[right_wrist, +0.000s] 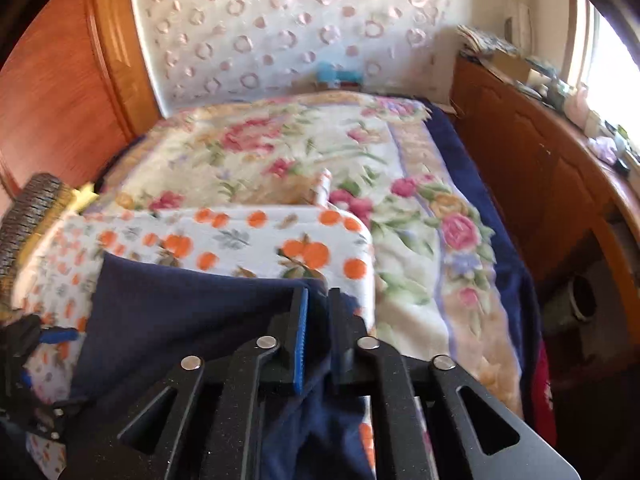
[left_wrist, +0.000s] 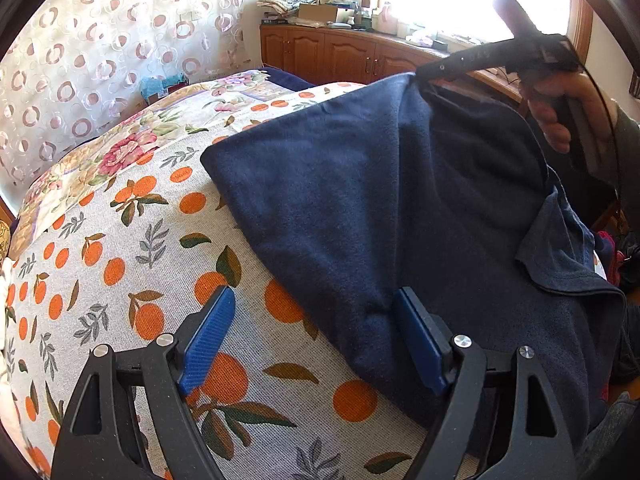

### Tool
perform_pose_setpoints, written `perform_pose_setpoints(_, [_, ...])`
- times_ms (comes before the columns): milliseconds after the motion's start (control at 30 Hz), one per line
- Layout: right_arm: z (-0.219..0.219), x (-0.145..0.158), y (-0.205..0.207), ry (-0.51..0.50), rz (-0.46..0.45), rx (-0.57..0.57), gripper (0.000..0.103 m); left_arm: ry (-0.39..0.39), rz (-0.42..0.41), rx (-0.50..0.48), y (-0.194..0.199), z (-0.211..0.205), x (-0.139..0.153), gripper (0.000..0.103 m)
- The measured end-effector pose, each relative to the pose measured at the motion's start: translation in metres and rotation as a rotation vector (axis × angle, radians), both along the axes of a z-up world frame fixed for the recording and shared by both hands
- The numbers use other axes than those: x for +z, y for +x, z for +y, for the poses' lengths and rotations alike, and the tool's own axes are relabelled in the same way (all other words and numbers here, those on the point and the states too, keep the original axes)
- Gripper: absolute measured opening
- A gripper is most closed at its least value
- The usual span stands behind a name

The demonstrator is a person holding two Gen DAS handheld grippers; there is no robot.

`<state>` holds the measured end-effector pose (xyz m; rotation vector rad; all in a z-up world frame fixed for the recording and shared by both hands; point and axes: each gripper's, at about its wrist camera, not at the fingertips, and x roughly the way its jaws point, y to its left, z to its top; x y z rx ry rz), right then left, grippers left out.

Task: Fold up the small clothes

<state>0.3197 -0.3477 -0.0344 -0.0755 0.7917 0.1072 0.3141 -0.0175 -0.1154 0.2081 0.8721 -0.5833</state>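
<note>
A navy blue garment [left_wrist: 360, 208] lies on an orange-print cloth [left_wrist: 132, 256] on a bed. My left gripper [left_wrist: 316, 312] is open just above the cloth, its right pad [left_wrist: 420, 336] touching the garment's near edge. My right gripper [right_wrist: 318, 300] is shut on a corner of the navy garment [right_wrist: 192, 300] and lifts it. In the left wrist view the right gripper [left_wrist: 420, 74] holds that corner raised at the upper right, with the fabric hanging down from it.
A floral blanket [right_wrist: 304, 152] covers the far bed. Wooden cabinets [left_wrist: 332, 52] with clutter stand under a bright window. A wooden headboard [right_wrist: 60, 72] is on the left. A circle-pattern curtain [left_wrist: 92, 52] hangs behind the bed.
</note>
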Motion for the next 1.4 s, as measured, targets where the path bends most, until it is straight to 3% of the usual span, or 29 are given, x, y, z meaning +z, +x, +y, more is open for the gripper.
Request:
perform_pose_setpoints(33, [-0.003,0.0,0.0,0.001,-0.004,-0.019,0.027,0.0,0.0,0.0,-0.001,-0.001,0.0,0.082])
perform_pose_setpoints(133, [-0.006,0.009,-0.01,-0.009,-0.031,-0.082,0.03,0.0,0.0,0.0,0.0,0.0,0.0,0.082])
perform_pose_setpoints(367, [0.047,0.015,-0.097,0.012,-0.075,0.095,0.03,0.0,-0.001,-0.001,0.0,0.0,0.0,0.082])
perform_pose_setpoints(567, [0.093,-0.026,-0.155,0.034,-0.014,0.232,0.038,-0.002,0.008,0.004,-0.003,0.006,0.002,0.082])
perform_pose_setpoints(667, [0.109,-0.053,-0.164,0.023,0.021,0.243,0.039,-0.018,0.052,0.035,-0.006,0.017,0.007,0.082])
perform_pose_setpoints(900, [0.128,-0.08,-0.168,-0.035,0.039,0.295,0.044,-0.071,0.014,0.096,-0.047,0.035,0.024,0.082])
perform_pose_setpoints(967, [0.126,-0.078,-0.171,-0.04,0.037,0.31,0.036,-0.079,0.014,0.1,-0.062,0.035,0.025,0.082])
perform_pose_setpoints(1000, [0.125,-0.077,-0.176,-0.045,0.031,0.322,0.017,-0.078,0.01,0.1,-0.068,0.035,0.025,0.082])
perform_pose_setpoints(1033, [0.121,-0.076,-0.185,-0.047,0.022,0.336,0.011,-0.077,0.002,0.101,-0.078,0.033,0.025,0.082])
perform_pose_setpoints(1200, [0.073,-0.052,-0.219,-0.006,-0.051,0.293,0.009,-0.079,-0.014,0.111,-0.113,0.023,0.024,0.082])
perform_pose_setpoints(1400, [0.031,-0.066,-0.263,-0.003,-0.093,0.145,0.009,-0.095,0.005,0.093,-0.151,0.015,0.018,0.082])
